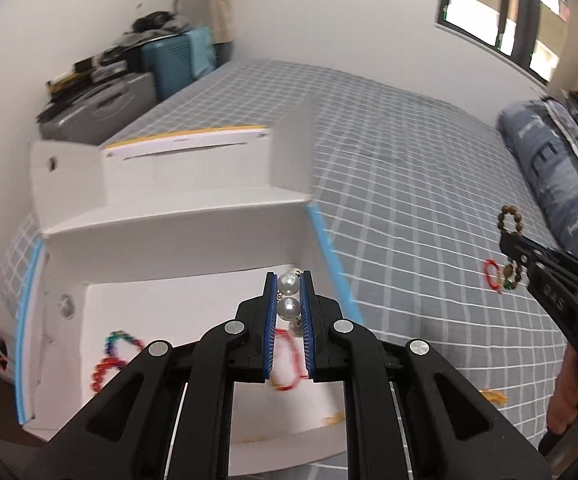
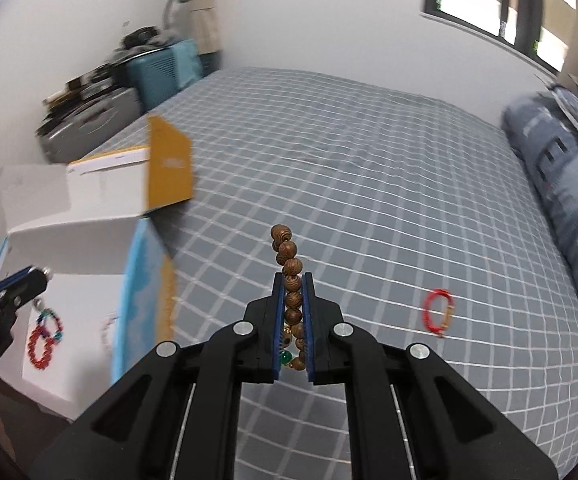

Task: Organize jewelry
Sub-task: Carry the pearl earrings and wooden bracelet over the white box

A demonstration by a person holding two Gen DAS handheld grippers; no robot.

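My left gripper (image 1: 288, 280) is shut on a string of large pearl beads (image 1: 289, 307) and hangs over the open white box (image 1: 177, 240). Inside the box lie a rainbow bead bracelet (image 1: 123, 340), a red bead bracelet (image 1: 103, 372) and a red-and-yellow bracelet (image 1: 285, 364). My right gripper (image 2: 293, 276) is shut on a brown wooden bead bracelet (image 2: 289, 264) with a green bead (image 2: 286, 357), held above the grey checked bedspread. That gripper (image 1: 507, 242) and its wooden beads (image 1: 509, 218) also show at the right of the left wrist view. A red bangle (image 2: 437, 312) lies on the bedspread.
The box (image 2: 73, 236) with blue and yellow sides sits at the bed's left edge, flaps up. A rolled blue quilt (image 2: 561, 200) lies along the right. Suitcases and a teal case (image 1: 177, 60) stand by the far wall. A yellow tassel (image 1: 493, 396) rests on the bedspread (image 1: 409, 208).
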